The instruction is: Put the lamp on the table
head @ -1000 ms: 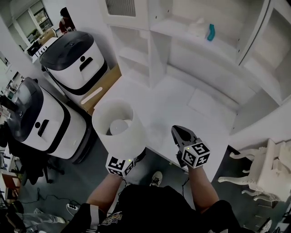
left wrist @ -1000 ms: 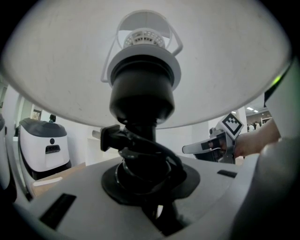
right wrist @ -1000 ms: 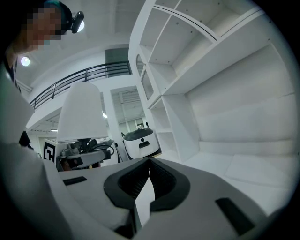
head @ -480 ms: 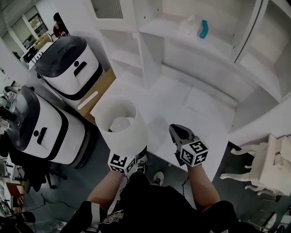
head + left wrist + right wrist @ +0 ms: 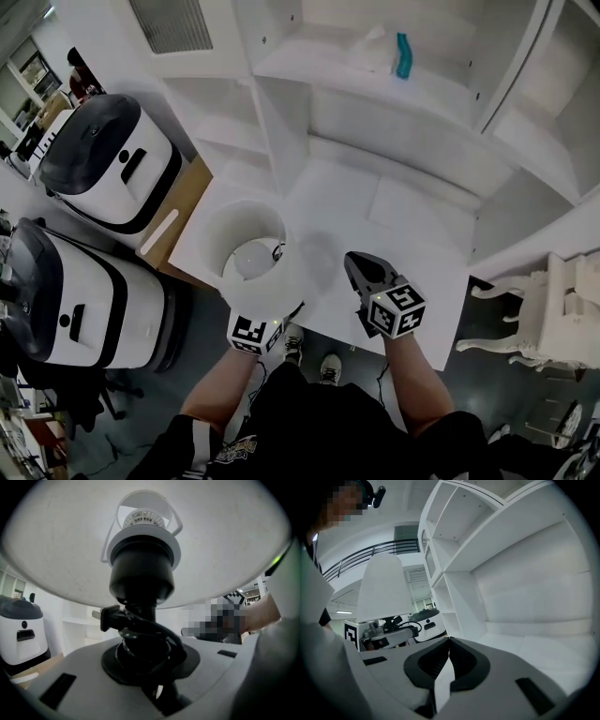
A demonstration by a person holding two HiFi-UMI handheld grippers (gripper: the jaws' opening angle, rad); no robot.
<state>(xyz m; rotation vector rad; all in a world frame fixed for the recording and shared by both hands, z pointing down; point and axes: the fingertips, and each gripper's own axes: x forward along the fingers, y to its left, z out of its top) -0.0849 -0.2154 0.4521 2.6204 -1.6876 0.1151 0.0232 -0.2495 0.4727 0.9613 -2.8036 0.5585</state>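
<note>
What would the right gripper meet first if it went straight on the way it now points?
Probably the bare table, or the back wall behind it; depth is unclear. The right gripper, jaws shut, points downward over the tabletop, with nothing standing in its line. The lamp is to its left.

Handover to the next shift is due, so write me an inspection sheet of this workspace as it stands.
Surface: white table, set into white shelving; no loose items seen on it.
Job's things: lamp, white shade, upright over the table's front left corner; its foot is hidden.
Clutter: teal object and a white item on an upper shelf.
Grippers: left gripper shut on the lamp's black stem; right gripper shut, empty, over the table's front edge.
Cables: black cord with plug wound round the lamp's stem.
Surroundings: two white-and-black machines on the floor at left; white chair at right.
</note>
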